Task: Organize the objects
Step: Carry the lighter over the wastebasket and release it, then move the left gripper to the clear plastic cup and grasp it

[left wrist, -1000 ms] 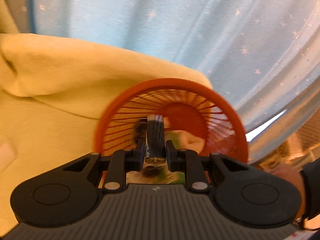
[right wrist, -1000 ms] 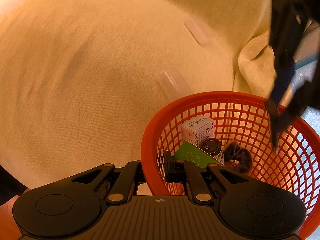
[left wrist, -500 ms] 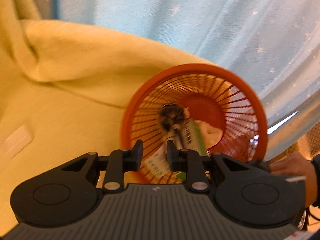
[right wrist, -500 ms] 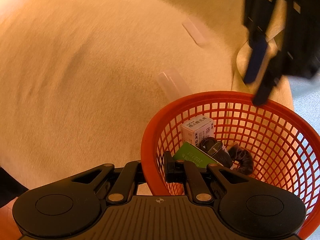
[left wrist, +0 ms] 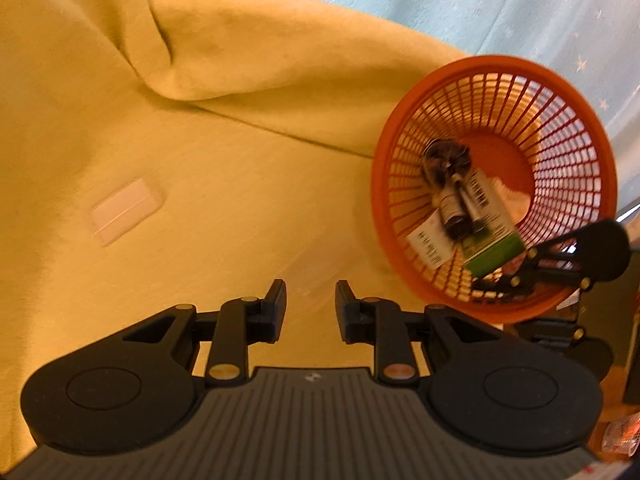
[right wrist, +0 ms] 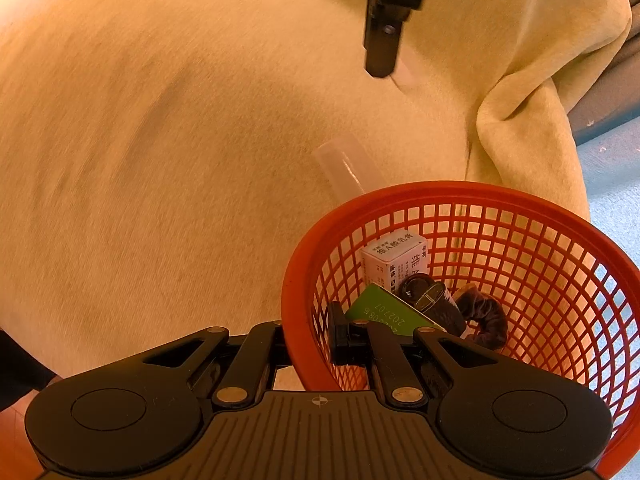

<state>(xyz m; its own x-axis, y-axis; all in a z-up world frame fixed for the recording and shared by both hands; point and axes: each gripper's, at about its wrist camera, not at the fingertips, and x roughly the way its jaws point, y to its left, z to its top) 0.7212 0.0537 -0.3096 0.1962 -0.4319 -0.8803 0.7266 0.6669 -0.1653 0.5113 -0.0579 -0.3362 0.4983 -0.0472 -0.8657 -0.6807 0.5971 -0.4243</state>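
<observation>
Two grippers are used: the right gripper pinches the round orange plastic mesh basket by its near rim for steadiness, while the left gripper is kept empty, fingers apart.

The right claw grips the near rim of the orange basket at lower right. Inside lie a white box, green box, dark bottle and scrunchie. Yellow cloth fills the frame.
</observation>
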